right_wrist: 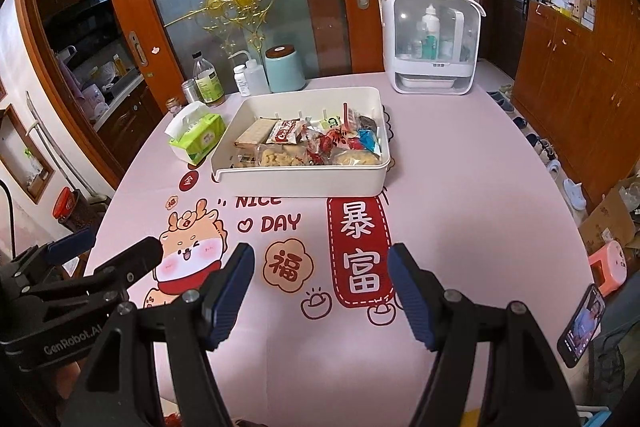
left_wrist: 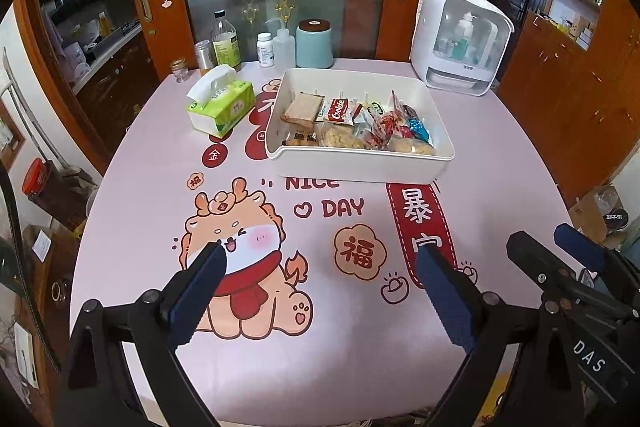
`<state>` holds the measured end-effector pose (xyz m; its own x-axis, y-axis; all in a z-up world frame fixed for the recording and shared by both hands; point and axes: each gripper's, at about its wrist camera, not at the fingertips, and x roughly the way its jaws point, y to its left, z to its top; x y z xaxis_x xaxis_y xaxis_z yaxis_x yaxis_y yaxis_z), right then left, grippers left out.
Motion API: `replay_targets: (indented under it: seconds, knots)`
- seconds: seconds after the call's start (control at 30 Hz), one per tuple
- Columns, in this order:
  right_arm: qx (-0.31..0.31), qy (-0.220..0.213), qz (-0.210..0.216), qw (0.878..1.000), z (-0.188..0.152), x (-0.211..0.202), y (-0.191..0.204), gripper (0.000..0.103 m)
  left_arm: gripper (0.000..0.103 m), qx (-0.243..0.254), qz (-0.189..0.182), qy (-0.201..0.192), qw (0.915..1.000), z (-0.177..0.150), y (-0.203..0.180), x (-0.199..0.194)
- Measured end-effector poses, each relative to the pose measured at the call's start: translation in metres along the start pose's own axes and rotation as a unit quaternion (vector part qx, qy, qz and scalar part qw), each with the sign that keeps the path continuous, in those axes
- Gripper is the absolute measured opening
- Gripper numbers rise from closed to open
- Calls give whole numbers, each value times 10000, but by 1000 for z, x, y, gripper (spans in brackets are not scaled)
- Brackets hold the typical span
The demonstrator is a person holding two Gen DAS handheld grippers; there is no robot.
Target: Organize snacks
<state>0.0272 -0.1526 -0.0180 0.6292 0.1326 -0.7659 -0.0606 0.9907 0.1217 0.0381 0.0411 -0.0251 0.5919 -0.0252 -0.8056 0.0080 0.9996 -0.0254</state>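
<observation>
A white rectangular bin stands on the far half of the table and holds several wrapped snacks: a Cookie pack, a brown bar, pale cookie bags and red and blue wrappers. My left gripper hovers open over the cartoon print near the table's front, nothing between its fingers. My right gripper hovers open beside it over the red banner print, also with nothing in it. Each gripper shows at the edge of the other's view.
A green tissue pack lies left of the bin. Bottles, a can and a teal canister line the back edge. A white cabinet appliance stands at back right. A phone glows at right.
</observation>
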Motion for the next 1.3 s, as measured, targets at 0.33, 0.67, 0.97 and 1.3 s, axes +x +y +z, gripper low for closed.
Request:
replay_targets:
  seconds: [0.33, 0.67, 0.97, 1.3]
  knots:
    - [-26, 1, -37, 10000, 3, 2, -4, 70, 95, -16, -34, 43, 10000, 1, -2, 4]
    - [-24, -2, -18, 10000, 3, 2, -3, 70, 95, -25, 7, 109, 9999, 1, -2, 10]
    - [-56, 9, 5, 10000, 7, 6, -7, 70, 95, -26, 29, 156, 9999, 2, -2, 13]
    - [-50, 13, 5, 10000, 8, 8, -6, 70, 95, -14, 47, 168, 9998, 3, -3, 14]
